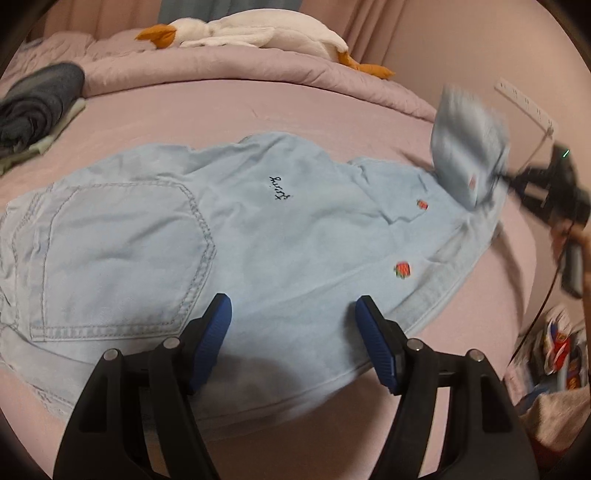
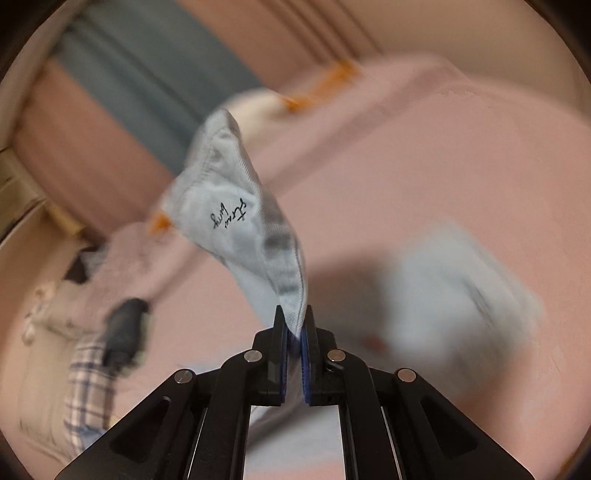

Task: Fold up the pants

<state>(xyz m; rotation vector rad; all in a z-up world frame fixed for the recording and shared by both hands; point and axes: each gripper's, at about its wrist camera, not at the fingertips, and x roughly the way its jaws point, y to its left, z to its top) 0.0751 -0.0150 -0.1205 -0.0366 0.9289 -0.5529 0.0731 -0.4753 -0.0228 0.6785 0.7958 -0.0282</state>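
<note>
Light blue denim pants (image 1: 229, 229) lie spread on the pink bed, back pocket at left, small strawberry patches at right. My left gripper (image 1: 293, 314) hovers open just over the near edge of the cloth, nothing between its blue pads (image 1: 214, 332). At the right, the leg end of the pants (image 1: 469, 147) is lifted off the bed and blurred, held by my right gripper (image 1: 502, 177). In the right wrist view that gripper (image 2: 294, 328) is shut on the hem of the pants (image 2: 243, 221), which stands up from the fingers with dark script on it.
A white plush goose (image 1: 251, 33) with orange feet lies on the pink duvet (image 1: 221, 70) at the back. Folded dark clothes (image 1: 37, 103) sit at the far left. A power strip (image 1: 524, 103) hangs on the wall at right, colourful clutter (image 1: 557, 350) below it.
</note>
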